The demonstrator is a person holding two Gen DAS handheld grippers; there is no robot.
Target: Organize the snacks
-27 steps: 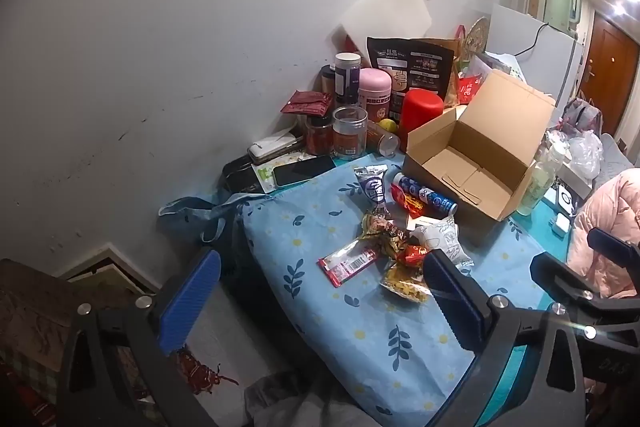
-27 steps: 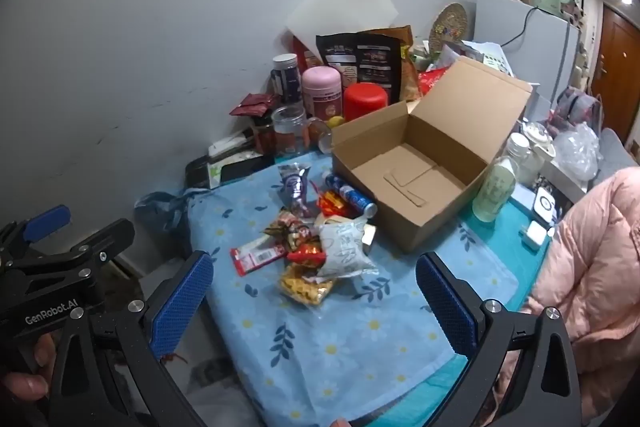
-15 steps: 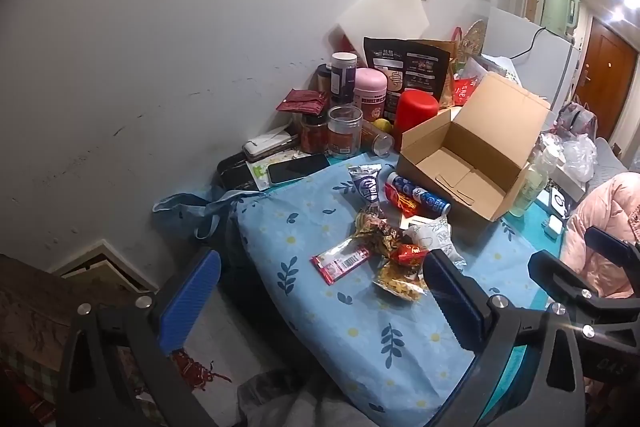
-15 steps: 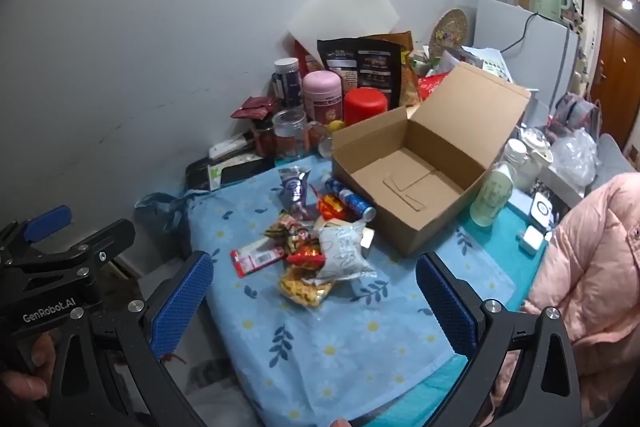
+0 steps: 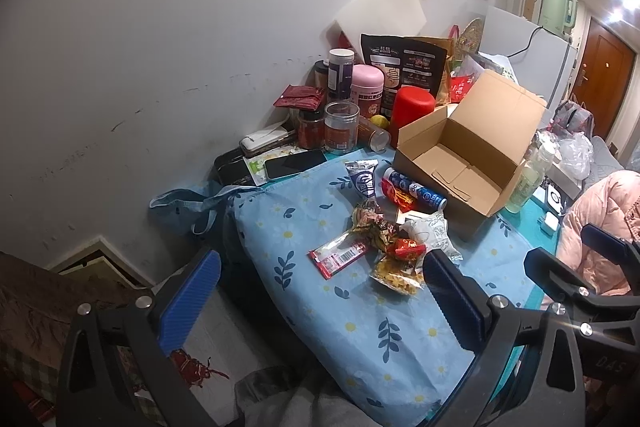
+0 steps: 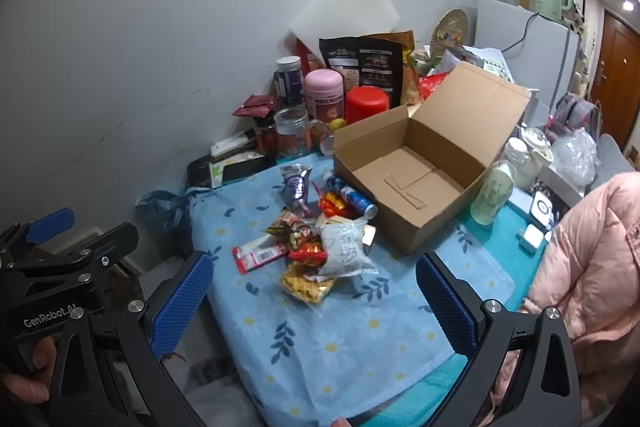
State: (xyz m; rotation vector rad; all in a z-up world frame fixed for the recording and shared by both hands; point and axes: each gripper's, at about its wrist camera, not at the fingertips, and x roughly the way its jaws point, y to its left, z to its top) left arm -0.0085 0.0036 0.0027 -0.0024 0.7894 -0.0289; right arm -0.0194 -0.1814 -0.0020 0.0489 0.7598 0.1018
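Observation:
Several snack packets (image 5: pixel 384 227) (image 6: pixel 316 247) lie heaped on a blue flowered cloth (image 5: pixel 352 327) (image 6: pixel 340 331): a red bar wrapper (image 5: pixel 340 254) (image 6: pixel 260 257), a white pouch (image 6: pixel 344 251), a yellow bag (image 6: pixel 306 285), a blue tube (image 5: pixel 416 189). Right of the heap stands an open, empty cardboard box (image 5: pixel 460 155) (image 6: pixel 416 167). My left gripper (image 5: pixel 320 291) hovers open, short of the heap, over the cloth's near left edge. My right gripper (image 6: pixel 316 299) is open too, above the cloth's front part, with nothing between its fingers. In the right wrist view the left gripper (image 6: pixel 60 247) shows at the left edge.
Jars, a pink canister (image 6: pixel 324 101), a red-lidded can (image 6: pixel 366 105) and dark bags (image 6: pixel 360 63) crowd the wall behind the cloth. A phone (image 5: pixel 294 163) lies at the back left. A pale bottle (image 6: pixel 492 193) stands right of the box. A pink padded jacket (image 6: pixel 592 267) fills the right side.
Both views have shifted slightly, the table sitting a little further off and lower in frame. The snacks and box have not moved. Both grippers stay wide open.

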